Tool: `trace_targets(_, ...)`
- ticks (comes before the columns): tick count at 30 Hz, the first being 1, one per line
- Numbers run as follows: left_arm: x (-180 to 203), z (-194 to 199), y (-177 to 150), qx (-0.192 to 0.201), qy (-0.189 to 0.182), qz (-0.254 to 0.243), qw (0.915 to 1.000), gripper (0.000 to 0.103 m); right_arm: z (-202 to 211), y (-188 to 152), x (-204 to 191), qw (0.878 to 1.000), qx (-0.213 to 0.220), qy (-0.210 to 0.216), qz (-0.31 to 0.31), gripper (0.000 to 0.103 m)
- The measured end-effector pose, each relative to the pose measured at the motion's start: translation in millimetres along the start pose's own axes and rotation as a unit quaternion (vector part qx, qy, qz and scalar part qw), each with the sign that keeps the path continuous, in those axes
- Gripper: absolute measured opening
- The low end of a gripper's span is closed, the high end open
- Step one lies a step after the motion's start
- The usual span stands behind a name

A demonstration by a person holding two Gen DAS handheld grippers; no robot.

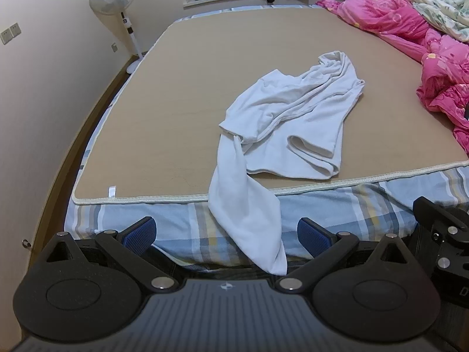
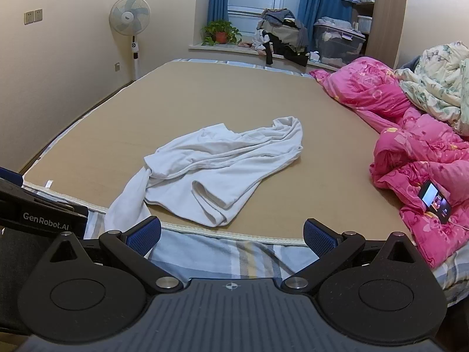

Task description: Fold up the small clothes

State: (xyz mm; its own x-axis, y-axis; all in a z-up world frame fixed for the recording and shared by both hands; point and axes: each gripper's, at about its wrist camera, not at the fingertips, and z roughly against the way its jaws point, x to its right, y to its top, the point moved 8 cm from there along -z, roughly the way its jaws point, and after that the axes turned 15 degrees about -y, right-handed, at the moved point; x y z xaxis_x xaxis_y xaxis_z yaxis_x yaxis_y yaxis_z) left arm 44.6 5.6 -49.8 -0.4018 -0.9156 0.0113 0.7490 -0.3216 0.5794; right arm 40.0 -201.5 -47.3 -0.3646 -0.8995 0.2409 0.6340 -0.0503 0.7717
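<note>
The white garment [image 1: 290,123] lies crumpled on the tan mat [image 1: 176,111] that covers the bed, near the mat's front edge. Its body is bunched in loose folds, with one short sleeve opening facing the front edge. A long twisted portion of the garment runs off the mat, crosses the plaid bedsheet [image 1: 351,205] and hangs over the bed's front side.

The left gripper [image 1: 227,233] is positioned in front of the garment with its jaws spread fully apart and nothing between the blue pads; the hanging portion of the garment drops between the two fingers in this view, but contact cannot be confirmed. The right gripper [image 2: 233,234] is likewise spread wide and empty, set before the mat's front edge, to the right of the hanging portion.

To the right of the garment, well apart, lies a pink floral quilt [image 2: 410,146] with a lit phone [image 2: 435,201] resting on it. Beyond the garment, a standing fan [image 2: 130,14] is by the wall.
</note>
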Motion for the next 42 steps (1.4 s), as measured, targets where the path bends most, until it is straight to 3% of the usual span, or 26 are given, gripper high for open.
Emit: trace_targets(42,-3.5,-2.7,-3.2,-0.001,0.013,0.010,0.9999,0.102,-5.1,-2.6,-0.2,1.000,-0.002,-0.003,0.000,0.102)
